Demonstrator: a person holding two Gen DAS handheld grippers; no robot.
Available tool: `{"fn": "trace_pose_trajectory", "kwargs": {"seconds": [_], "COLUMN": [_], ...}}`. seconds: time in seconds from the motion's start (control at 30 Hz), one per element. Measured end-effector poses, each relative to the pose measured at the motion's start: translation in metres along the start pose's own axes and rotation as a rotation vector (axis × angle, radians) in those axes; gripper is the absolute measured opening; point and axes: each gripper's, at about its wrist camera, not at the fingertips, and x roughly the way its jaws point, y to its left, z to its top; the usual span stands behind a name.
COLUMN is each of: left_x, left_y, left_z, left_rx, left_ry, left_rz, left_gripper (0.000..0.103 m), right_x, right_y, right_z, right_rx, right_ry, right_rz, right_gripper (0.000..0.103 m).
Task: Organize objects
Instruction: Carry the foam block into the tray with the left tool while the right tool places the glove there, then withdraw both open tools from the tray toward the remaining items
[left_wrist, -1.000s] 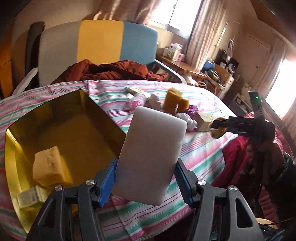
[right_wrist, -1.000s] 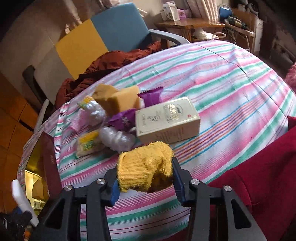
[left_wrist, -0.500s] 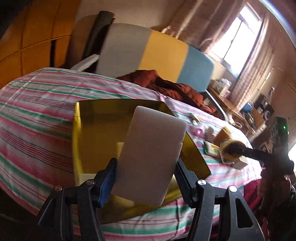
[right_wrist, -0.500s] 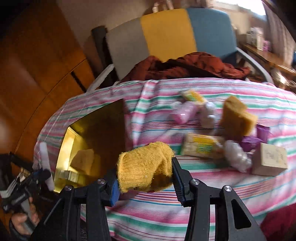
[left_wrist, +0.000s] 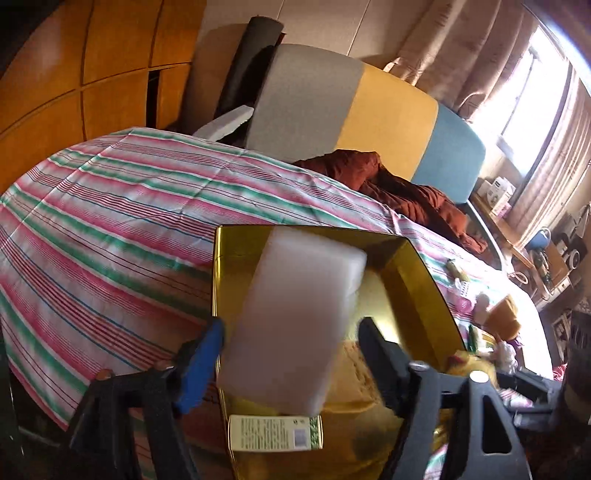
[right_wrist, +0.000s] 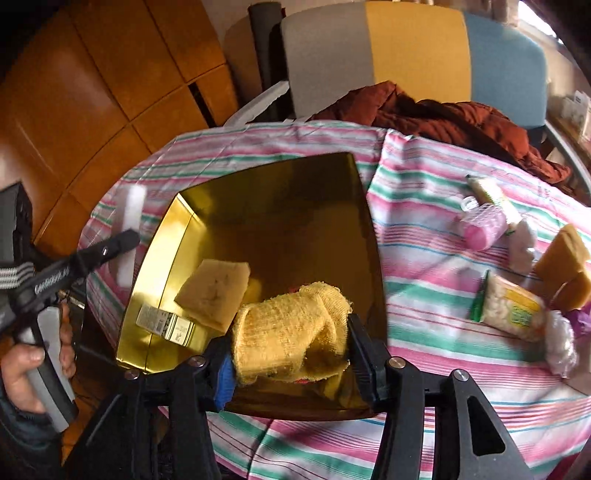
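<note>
Orange wood panelling (left_wrist: 92, 74) lines the wall. A grey, yellow and blue chair (left_wrist: 369, 118) holds rumpled rust-red cloth (right_wrist: 443, 114). Bright daylight pours through the curtained window (left_wrist: 535, 92).

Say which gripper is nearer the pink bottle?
Right. The right gripper, jaws just opening around a yellow cloth, is over the gold box beside the pink bottle. Left gripper, just opening off a white block, is across the box.

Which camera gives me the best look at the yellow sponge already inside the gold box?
The right wrist view: the yellow sponge lies in plain sight in the gold box. In the left wrist view the white block covers most of the box floor, so the sponge cannot be made out.
</note>
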Motion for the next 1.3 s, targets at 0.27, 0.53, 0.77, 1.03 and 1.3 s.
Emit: {"fn": "trace_pose_trajectory", "kwargs": {"seconds": [0.27, 0.53, 0.77, 1.03, 1.3], "left_x": [-0.011, -0.038, -0.049, -0.056, -0.061], "left_y": [0.005, -0.008, -0.03, -0.043, -0.056], "left_z": [-0.013, -0.033, -0.051, -0.064, -0.069], "left_rx": [-0.045, -0.029, 0.023, 0.057, 0.094], "left_ry": [-0.023, -0.07, -0.08, -0.077, -0.082], "left_rz": [0.021, 0.081, 0.12, 0.132, 0.105], "left_gripper": [0.084, 0.084, 0.084, 0.084, 0.083], "right_x": [0.019, 0.009, -0.012, -0.031, -0.043], "right_y": [0.021, 0.021, 0.028, 0.037, 0.034], "right_z": [-0.016, -0.025, -0.028, -0.031, -0.035], "right_rx": [-0.011, 0.009, -0.028, -0.081, -0.068], "right_ry": [0.056, 0.022, -0.07, -0.17, -0.208], "right_rz": [0.109, 0.096, 0.015, -0.058, -0.07], "right_gripper": [0.08, 0.081, 0.087, 0.089, 0.09]}}
